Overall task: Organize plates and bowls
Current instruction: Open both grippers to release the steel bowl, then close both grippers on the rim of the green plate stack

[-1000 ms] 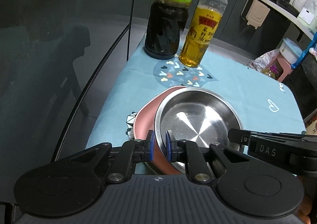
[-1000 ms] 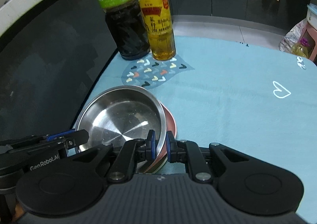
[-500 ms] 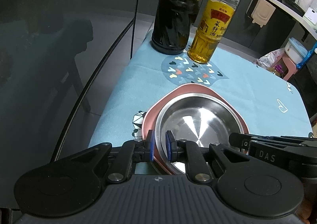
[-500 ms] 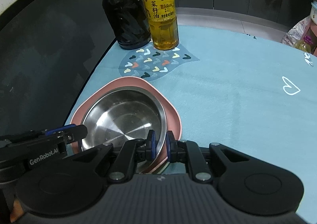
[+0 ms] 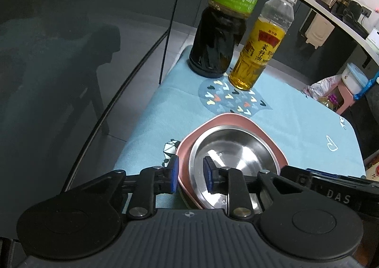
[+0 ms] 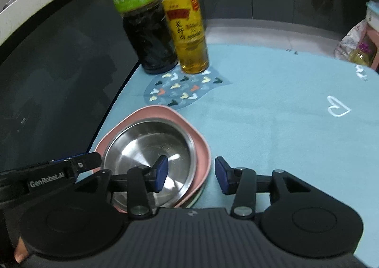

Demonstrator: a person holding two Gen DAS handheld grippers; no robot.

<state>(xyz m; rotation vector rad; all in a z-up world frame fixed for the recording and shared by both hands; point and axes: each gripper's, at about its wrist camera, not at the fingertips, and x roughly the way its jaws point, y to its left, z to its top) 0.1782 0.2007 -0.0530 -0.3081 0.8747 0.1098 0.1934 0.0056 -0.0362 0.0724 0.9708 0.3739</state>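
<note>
Dim, cool indoor light — overhead glare streaks the steel bowl [image 5: 233,149]; fisheye bending curves the edges, and the right view's bottles are motion-blurred.

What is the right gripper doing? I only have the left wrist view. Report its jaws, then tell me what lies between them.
Observer: The right gripper is open. Its jaws have just been opening, and the pads press on nothing.
Operator: Say where each pad sits.
Observer: One pad is over the steel bowl. The other is over the blue cloth, past the pink plate, so the rims of both lie between the pads.
Operator: Report anything else at the edges of that view.
Observer: A bare fingertip shows in the lower left corner. I cannot tell which hand it belongs to.
</note>
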